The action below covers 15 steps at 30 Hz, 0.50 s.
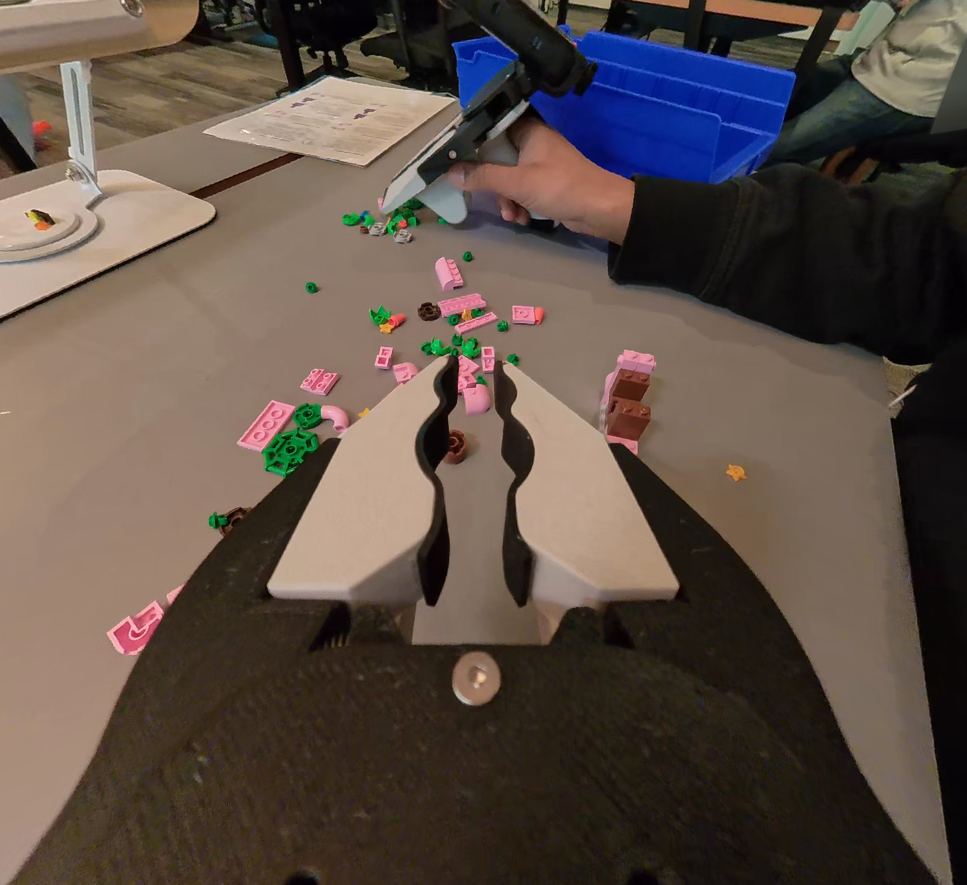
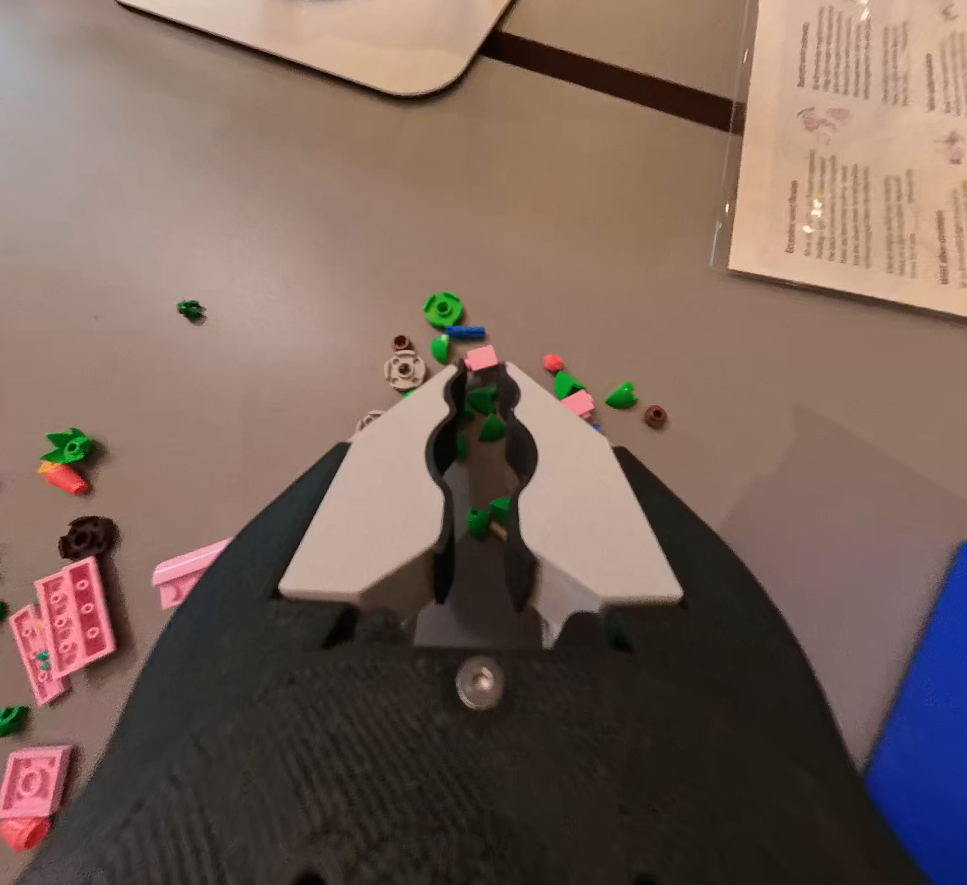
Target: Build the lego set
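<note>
Right wrist view: right gripper (image 2: pixel 482 369) jaws pinching a small pink brick (image 2: pixel 481 357) at their tips, light, rigid, slippery; left gripper (image 1: pixel 473 367) jaws released.

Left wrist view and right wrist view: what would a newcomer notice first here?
A scatter of pink, green and brown lego pieces across the grey table. The right gripper, held in a hand, has its jaws nearly closed around a small pink brick at the far cluster. A half-built pink and brown stack stands right of the left gripper.
</note>
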Each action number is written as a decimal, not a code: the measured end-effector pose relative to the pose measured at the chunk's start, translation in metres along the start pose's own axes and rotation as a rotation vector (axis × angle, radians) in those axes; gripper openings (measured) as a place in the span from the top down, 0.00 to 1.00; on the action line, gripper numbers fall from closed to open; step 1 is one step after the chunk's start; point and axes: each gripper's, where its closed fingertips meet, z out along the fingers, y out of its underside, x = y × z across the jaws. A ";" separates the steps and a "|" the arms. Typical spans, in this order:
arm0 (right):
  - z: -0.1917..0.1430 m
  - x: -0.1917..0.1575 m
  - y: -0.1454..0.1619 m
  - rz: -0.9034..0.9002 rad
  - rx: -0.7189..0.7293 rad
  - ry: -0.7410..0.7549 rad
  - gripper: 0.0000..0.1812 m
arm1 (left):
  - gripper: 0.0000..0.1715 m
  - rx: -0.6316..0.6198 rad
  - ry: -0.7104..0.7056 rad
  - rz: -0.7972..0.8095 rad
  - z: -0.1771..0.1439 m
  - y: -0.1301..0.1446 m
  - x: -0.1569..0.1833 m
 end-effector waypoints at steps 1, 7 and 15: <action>-0.004 -0.002 -0.004 -0.012 0.036 -0.006 0.95 | 0.94 0.001 0.001 0.001 0.000 0.000 0.000; -0.047 -0.053 -0.026 -0.009 0.284 -0.246 0.94 | 0.93 -0.001 0.019 0.004 0.001 0.001 0.004; -0.164 -0.249 0.000 -0.044 0.216 -1.269 0.95 | 0.68 0.148 0.071 0.154 -0.006 -0.025 0.030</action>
